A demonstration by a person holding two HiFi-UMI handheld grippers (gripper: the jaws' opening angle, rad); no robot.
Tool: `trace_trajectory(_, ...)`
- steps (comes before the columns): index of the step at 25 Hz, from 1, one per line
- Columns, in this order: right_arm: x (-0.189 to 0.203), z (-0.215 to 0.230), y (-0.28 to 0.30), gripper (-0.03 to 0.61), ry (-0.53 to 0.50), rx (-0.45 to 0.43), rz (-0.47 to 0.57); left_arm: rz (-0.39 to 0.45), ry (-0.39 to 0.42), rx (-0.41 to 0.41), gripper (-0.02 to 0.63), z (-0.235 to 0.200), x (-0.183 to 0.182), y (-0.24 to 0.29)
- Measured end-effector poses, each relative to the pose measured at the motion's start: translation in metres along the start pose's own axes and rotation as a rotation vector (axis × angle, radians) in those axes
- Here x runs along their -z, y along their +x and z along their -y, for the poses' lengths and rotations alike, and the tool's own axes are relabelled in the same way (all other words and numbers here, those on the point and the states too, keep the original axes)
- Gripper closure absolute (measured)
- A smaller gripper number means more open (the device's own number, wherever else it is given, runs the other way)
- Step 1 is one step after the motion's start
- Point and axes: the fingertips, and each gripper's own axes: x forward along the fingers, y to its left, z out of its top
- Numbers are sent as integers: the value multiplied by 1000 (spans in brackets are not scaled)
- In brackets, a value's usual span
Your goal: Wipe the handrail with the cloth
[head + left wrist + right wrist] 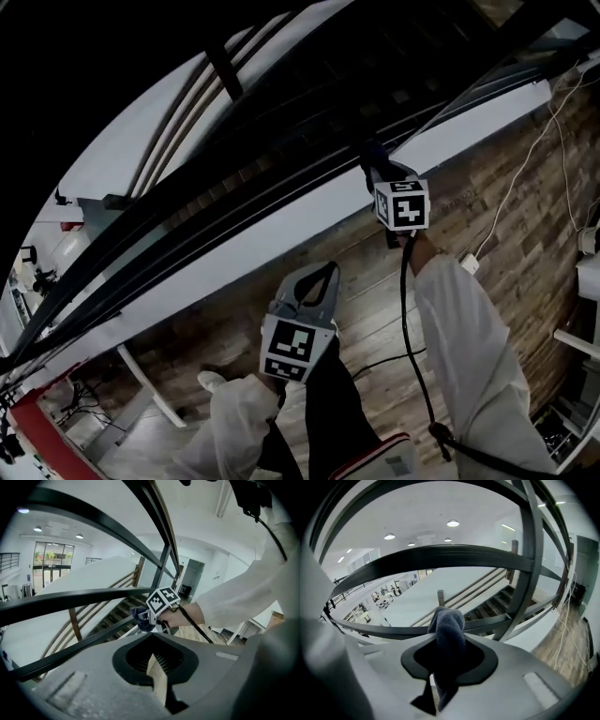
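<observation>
The dark metal handrail (234,192) runs diagonally from lower left to upper right in the head view. My right gripper (375,171) is up against it, shut on a dark blue cloth (372,153). In the right gripper view the bunched cloth (449,637) sticks out of the right gripper (445,667) and reaches a lower rail (497,623); the top rail (440,557) arcs above. My left gripper (323,277) hangs lower, away from the rail, jaws shut and holding nothing. The left gripper view shows the left gripper (157,667) aimed at the right gripper's marker cube (162,603) and the cloth (139,618).
A white sloped ledge (281,230) runs under the railing, over a wooden floor (375,319). A white cable (525,178) and plug (469,264) lie at the right. A black cable (408,309) hangs from the right gripper. Stairs (115,616) descend beyond the rails.
</observation>
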Motion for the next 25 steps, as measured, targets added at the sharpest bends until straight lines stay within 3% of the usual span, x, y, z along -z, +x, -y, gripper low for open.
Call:
trace_trajectory(6,16,-184,-23,491,-23,-111,-6,-5,-50,-116,612,-53,51,-124)
trace_trajectory(17,19,-520,-69,492,-208,-367,3,45,-233,-430,612,-188,152,-367)
trace_trajectory(25,75,-726,-83,492,-341,-508,-71,123,-337,-544,612,-266,212,-490)
